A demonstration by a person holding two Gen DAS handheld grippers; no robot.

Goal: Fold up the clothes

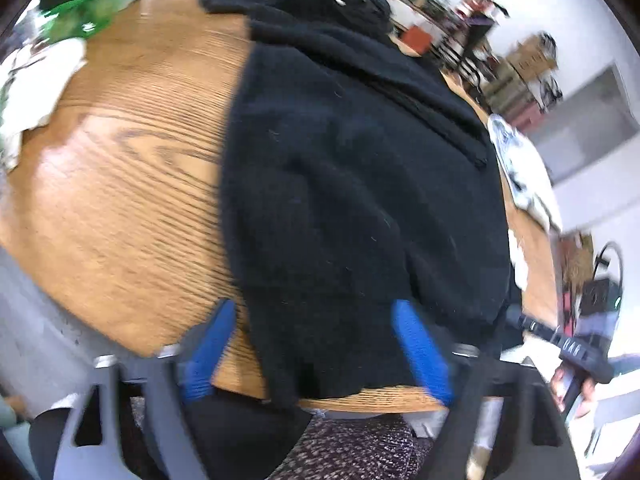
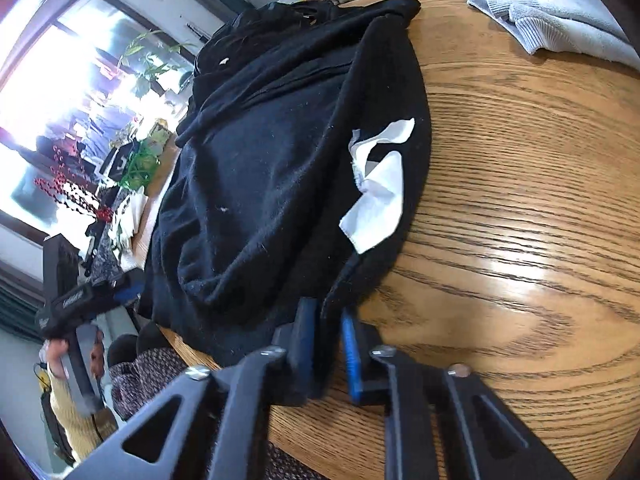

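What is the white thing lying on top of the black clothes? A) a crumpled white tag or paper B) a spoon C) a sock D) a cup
A: a flat, crumpled white tag or paper lies on the black garment, near its edge by the wooden table.

One black garment (image 1: 360,184) lies on one wooden table (image 1: 132,152). One grey folded cloth (image 2: 552,12) sits apart, one white label (image 2: 380,188) shows, and two grippers work.
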